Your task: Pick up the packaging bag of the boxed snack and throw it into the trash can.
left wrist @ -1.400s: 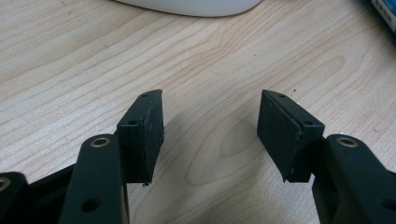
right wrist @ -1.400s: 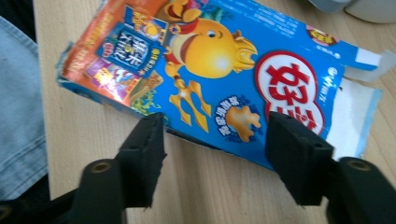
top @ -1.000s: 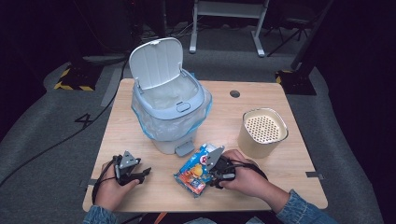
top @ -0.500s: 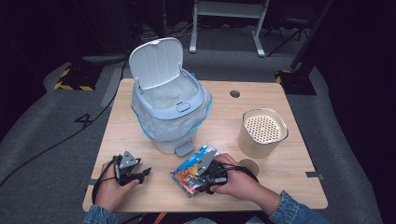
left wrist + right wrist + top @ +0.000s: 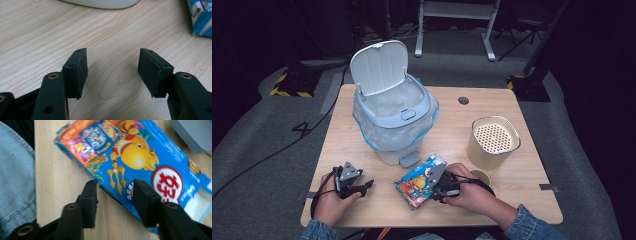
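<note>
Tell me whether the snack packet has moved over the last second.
Yes. The snack packet has slid left, toward the front table edge and away from the beige cup, with the right tongs closing across its edge.

Left gripper low over the table, jaws wide apart; right gripper jaws just closing.

Table brightly lit, surroundings dark; soft shadows; right gripper view blurred.
</note>
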